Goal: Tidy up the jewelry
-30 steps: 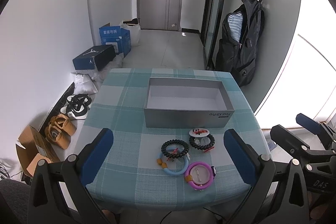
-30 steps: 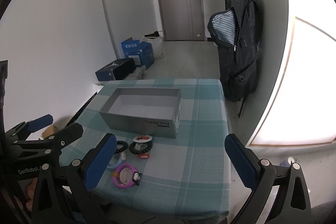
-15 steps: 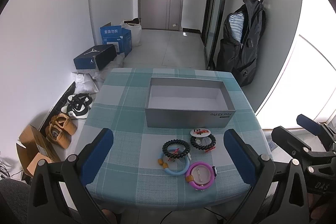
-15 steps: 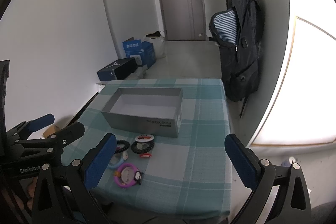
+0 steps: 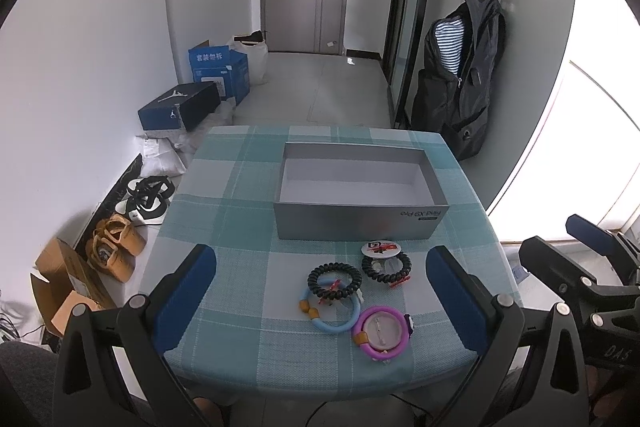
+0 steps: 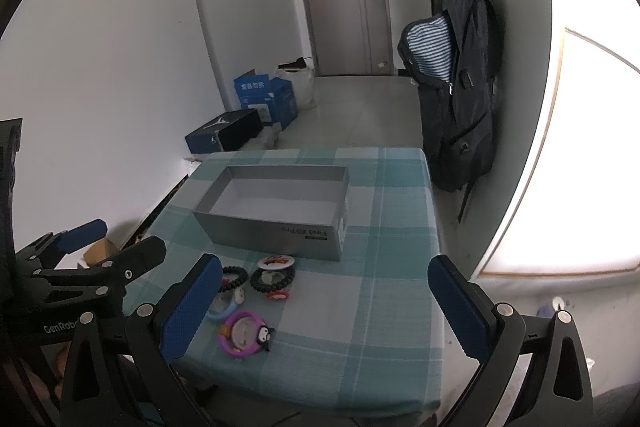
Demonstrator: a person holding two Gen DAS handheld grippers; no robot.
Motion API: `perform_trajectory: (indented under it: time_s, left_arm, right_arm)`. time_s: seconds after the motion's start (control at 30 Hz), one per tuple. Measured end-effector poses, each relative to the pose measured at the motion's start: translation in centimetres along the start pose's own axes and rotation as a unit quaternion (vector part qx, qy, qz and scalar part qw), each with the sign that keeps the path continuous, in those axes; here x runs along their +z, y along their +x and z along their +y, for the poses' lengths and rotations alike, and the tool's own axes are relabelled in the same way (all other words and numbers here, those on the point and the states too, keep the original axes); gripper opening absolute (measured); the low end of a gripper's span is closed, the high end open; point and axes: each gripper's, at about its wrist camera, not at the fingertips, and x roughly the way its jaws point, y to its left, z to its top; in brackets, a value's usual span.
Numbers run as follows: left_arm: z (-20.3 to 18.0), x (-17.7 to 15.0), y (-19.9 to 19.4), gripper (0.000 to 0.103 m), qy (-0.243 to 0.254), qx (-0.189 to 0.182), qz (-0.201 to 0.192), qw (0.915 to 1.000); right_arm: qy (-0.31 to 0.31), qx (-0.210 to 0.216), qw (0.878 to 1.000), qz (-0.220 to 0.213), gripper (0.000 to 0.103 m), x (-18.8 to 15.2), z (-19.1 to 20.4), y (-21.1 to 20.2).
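Bracelets [image 5: 352, 297] unmoved, left gripper [image 5: 320, 297] slightly nearer

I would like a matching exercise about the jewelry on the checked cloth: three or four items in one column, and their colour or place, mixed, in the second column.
Column 1
1. bracelet nearest the table's front edge
2. bracelet lying partly under a black coil
3. coil beside the round badge
4. box

Column 2
A. grey, open, nothing inside
B. purple
C. light blue
D. black

Pairs: 1-B, 2-C, 3-D, 4-A
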Motion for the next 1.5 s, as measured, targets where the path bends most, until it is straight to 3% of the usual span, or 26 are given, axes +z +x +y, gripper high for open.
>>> perform_trajectory:
  time_s: [0.33, 0.77, 0.97, 1.17, 1.33, 1.5]
  left_arm:
    - [0.2, 0.0, 0.4, 0.102, -0.003, -0.005, 0.014, 0.9999]
    - [4.9, -0.7, 3.9, 0.102, -0.080, -0.038, 0.091, 0.9919]
    - [7.2, -1.0, 5.6, 0.102, -0.118, -0.054, 0.123, 0.9839]
    - [8.6, -1.0, 6.9, 0.102, -0.139, -0.061, 0.149, 0.9771]
    - [9.1, -0.7, 7.8, 0.102, -0.154, -0.071, 0.163, 0.9719]
    - [8.9, -0.8, 8.4, 0.102, -0.141, -0.069, 0.173, 0.9725]
  right_arm:
    - [0.002, 0.015, 1.000, 0.015, 0.103, 0.0, -0.1, 0.6]
    - [0.018, 0.087, 0.989, 0.114, 0.098, -0.1, 2.1, 7.1]
    - [0.050, 0.096, 0.982, 0.154, 0.090, 0.4, 2.1, 10.9]
    - [0.049, 0.092, 0.972, 0.212, 0.073, 0.0, 2.6, 14.8]
    - [0.039, 0.078, 0.970, 0.225, 0.068, 0.3, 2.9, 16.7]
    - [0.017, 0.064, 0.969, 0.237, 0.057, 0.3, 3.4, 17.7]
